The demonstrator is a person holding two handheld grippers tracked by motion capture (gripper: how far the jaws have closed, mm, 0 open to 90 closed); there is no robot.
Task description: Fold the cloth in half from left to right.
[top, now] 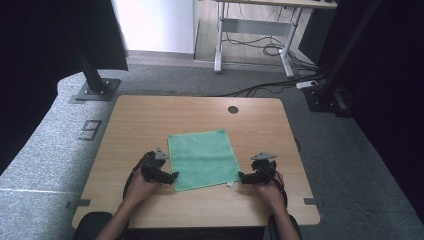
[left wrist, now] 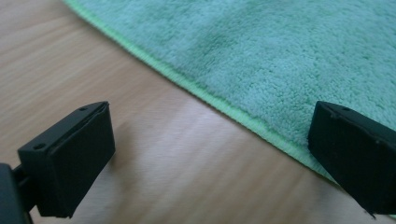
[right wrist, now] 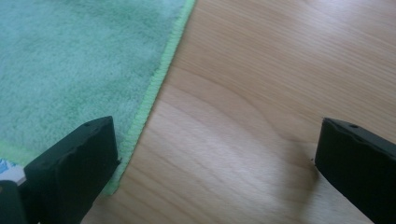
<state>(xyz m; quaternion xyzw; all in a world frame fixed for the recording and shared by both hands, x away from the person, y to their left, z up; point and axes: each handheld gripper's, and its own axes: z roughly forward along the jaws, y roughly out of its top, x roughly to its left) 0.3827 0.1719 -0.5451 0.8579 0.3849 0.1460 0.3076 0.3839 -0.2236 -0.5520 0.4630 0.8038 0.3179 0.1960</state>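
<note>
A green terry cloth (top: 202, 158) lies flat on the wooden table (top: 150, 120), near its front middle. My left gripper (top: 175, 176) is at the cloth's near left corner, open; in the left gripper view the cloth's hemmed edge (left wrist: 219, 105) runs between the jaws, with the right jaw over the cloth (left wrist: 289, 56). My right gripper (top: 240, 177) is at the near right corner, open; in the right gripper view its left jaw rests by the cloth's edge (right wrist: 159, 74) and the right jaw is over bare wood. A white tag (right wrist: 9, 169) peeks out beside that left jaw.
The table has a round cable hole (top: 233, 109) at the back. Grey carpet surrounds it. Black frame posts (top: 92, 75) stand at the back left and right, and a desk (top: 252, 45) with cables stands behind.
</note>
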